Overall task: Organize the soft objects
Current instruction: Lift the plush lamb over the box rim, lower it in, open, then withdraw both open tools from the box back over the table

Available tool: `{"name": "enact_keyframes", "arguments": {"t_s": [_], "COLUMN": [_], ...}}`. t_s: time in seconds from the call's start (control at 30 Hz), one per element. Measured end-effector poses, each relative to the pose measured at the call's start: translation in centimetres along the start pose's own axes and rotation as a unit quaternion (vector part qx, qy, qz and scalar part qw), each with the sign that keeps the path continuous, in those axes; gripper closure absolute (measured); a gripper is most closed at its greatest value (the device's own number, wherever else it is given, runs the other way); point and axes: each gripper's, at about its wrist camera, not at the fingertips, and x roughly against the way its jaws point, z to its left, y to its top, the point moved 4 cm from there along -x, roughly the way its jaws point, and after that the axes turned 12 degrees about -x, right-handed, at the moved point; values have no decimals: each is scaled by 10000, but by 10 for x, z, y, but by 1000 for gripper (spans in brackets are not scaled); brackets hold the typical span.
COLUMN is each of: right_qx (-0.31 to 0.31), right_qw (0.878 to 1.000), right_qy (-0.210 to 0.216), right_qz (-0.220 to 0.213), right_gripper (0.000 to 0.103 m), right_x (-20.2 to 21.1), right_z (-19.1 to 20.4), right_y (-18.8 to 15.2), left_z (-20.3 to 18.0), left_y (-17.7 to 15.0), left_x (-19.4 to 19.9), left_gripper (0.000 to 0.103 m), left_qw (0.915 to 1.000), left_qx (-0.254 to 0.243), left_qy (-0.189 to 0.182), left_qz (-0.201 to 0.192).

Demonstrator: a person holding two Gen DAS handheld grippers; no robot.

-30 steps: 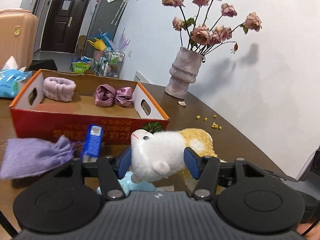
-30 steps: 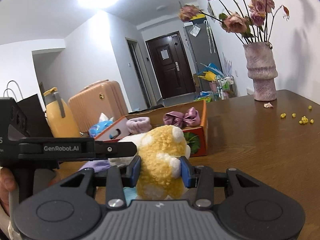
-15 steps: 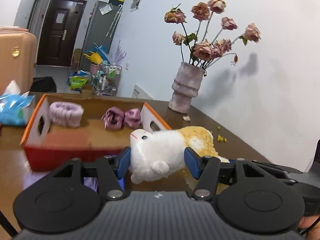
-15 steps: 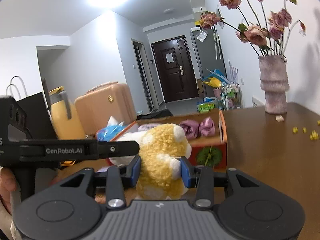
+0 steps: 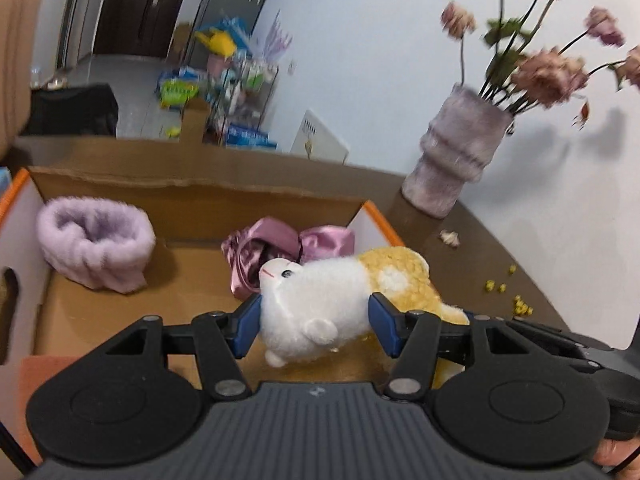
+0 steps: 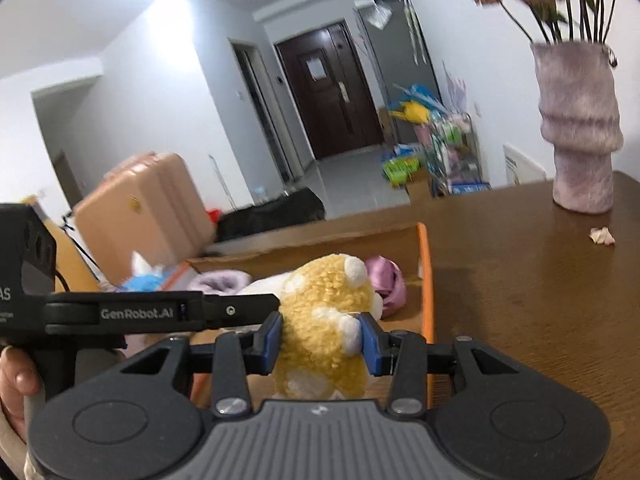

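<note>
Both tongs clamp one plush toy (image 5: 320,304): my left tongs (image 5: 314,322) pinch its white head end, my right tongs (image 6: 320,338) squeeze its yellow curly rear. It hangs over the cardboard box (image 5: 188,196), long axis crosswise between my tongs, face toward the box's far wall. Only my left view shows the face and box floor, with a purple fuzzy band (image 5: 94,246) and pink satin bow (image 5: 280,246); my right view shows the desk (image 6: 532,292) beside the box.
</note>
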Motion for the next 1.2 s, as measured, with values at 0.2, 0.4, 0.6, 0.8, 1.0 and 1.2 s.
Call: {"name": "enact_keyframes", "arguments": {"t_s": [0.2,0.4,0.6,0.8,1.0,1.2], "right_qx": [556,916,872,995,1265,1449], "right_qw": [9978,9936,9922,9880,9813,9770], "right_qy": [-366,-459,-280,-164,7,80], "right_qz": [-48,-473,-842,-1168,-1453,-1561], "right_gripper": [50,43,38,33,26,22], "right_x": [-1,21,59,111,169,219], "right_z": [2,14,24,48,77,102], "right_y": [-15,-10,12,14,-12,-56], "left_z": [-6,-8,-17,-31,-42,-38], "left_y": [-12,-15,6,9,-29,-82], "left_x": [-15,-4,54,147,233,296], "left_gripper": [43,40,35,30,24,22], "left_qw": [9994,9992,9979,9852,9686,9749], "left_qx": [-226,-275,-572,-1069,-1379,-911], "left_qy": [-164,-135,99,860,1426,1396], "left_qz": [214,265,-280,-1029,-1497,-1478]}}
